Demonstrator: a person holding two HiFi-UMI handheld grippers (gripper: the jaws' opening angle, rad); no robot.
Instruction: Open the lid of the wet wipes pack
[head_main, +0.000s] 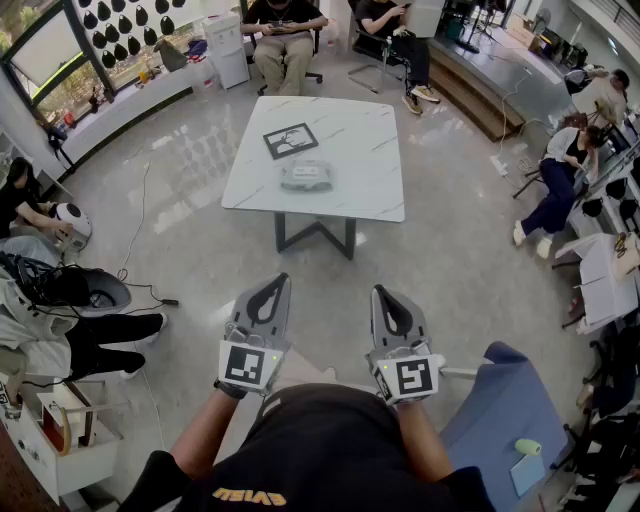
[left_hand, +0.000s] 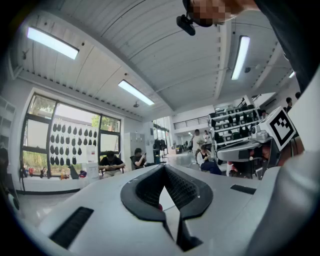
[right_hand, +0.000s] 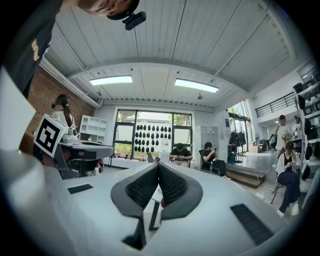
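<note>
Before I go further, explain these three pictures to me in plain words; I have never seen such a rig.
There is no robot here. A person holds a pair of tongs in each hand, the left tongs and the right tongs. The head view comes from a camera on the person's head, looking steeply down. The other two come from cameras riding on each pair of tongs, looking along the jaws into the room. Both pairs are shut and hold nothing. Ahead stands a white table with a wet wipes pack and a black-framed sheet on it, well away from the tongs. Other people sit around the room.
</note>
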